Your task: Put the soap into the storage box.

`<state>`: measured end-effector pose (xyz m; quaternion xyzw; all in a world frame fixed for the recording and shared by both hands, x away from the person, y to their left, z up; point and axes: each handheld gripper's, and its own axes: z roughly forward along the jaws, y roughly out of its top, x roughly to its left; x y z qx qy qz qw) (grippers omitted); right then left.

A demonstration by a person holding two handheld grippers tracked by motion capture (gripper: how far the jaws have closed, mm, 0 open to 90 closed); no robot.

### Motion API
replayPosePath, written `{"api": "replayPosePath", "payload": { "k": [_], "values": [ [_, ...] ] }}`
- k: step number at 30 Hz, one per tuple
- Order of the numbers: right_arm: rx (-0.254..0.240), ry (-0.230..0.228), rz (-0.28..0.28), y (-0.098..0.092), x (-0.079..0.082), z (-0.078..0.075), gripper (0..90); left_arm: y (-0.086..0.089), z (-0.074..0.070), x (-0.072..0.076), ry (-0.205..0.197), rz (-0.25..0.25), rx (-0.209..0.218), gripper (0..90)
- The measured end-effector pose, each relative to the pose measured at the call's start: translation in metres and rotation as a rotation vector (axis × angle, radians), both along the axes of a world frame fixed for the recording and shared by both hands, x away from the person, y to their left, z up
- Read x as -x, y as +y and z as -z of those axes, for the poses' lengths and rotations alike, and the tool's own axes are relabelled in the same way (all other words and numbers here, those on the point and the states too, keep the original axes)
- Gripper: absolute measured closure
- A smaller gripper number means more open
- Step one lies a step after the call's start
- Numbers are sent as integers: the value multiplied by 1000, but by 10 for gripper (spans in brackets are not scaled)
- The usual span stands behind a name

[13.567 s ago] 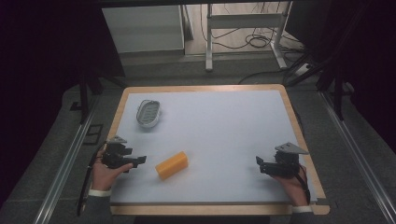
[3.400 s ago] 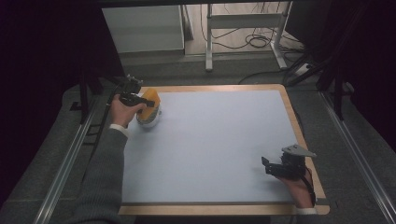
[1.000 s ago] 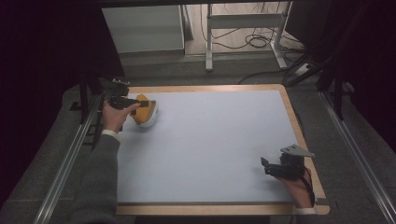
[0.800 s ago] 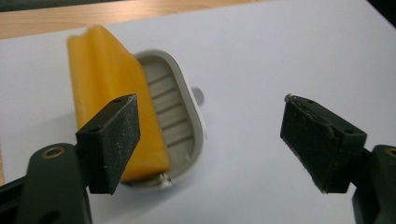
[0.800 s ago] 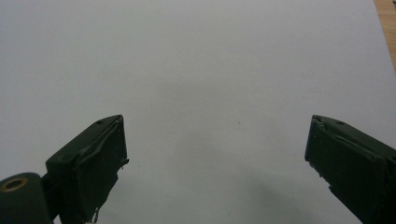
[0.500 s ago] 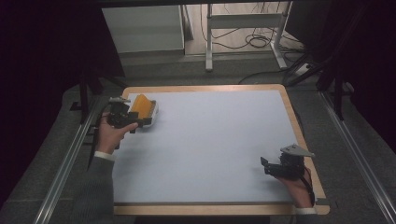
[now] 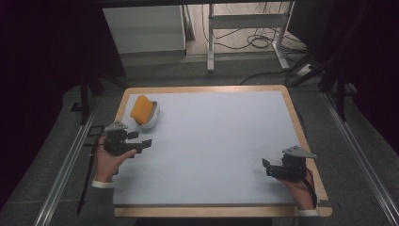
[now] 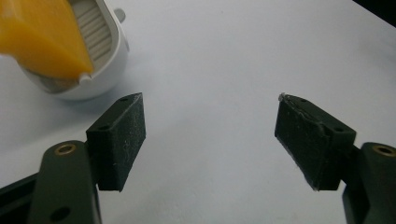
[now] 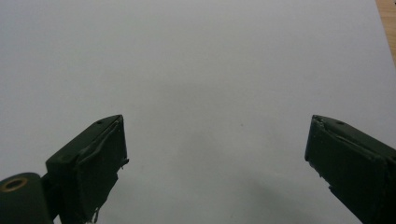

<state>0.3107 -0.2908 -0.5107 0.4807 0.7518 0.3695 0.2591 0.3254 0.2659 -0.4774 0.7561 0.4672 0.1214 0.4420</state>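
**Pale tabletop, sponge resting in dish at far left**

Orange sponge (image 7: 141, 108) is sitting tilted in a white dish (image 7: 151, 120), long axis running away. Left gripper (image 7: 145, 143) is hovering just nearer, jaws wide, empty. Right gripper (image 7: 265, 165) is waiting well apart, open, empty.

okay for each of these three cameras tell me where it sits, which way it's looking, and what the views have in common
High view: fixed above the person's side, looking forward and down on the table; both forearms, left gripper and right gripper show.
Left gripper view: rides the left gripper, looking along its open jaws at the yellow block in the white dish.
Right gripper view: rides the right gripper, open jaws over bare tabletop.
Shared: block and dish appear in high and left gripper views.
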Motion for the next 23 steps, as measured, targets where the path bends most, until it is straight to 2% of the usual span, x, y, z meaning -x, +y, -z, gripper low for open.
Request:
{"api": "replayPosePath", "payload": {
  "k": [2, 8, 16, 18, 23],
  "values": [
    [1, 0, 1, 0, 0, 0, 56, 2, 6, 6, 10, 4, 19, 239],
    [0, 2, -1, 0, -1, 1, 56, 0, 21, 18, 45, 32, 20, 236],
    [5, 4, -4, 2, -1, 2, 56, -6, 24, 18, 55, 40, 16, 230],
    [5, 3, -5, 2, -1, 1, 56, -6, 24, 19, 44, 31, 5, 232],
    [-5, -14, -2, 2, 1, -1, 56, -8, 26, 19, 56, 35, -10, 229]
  ]
}}
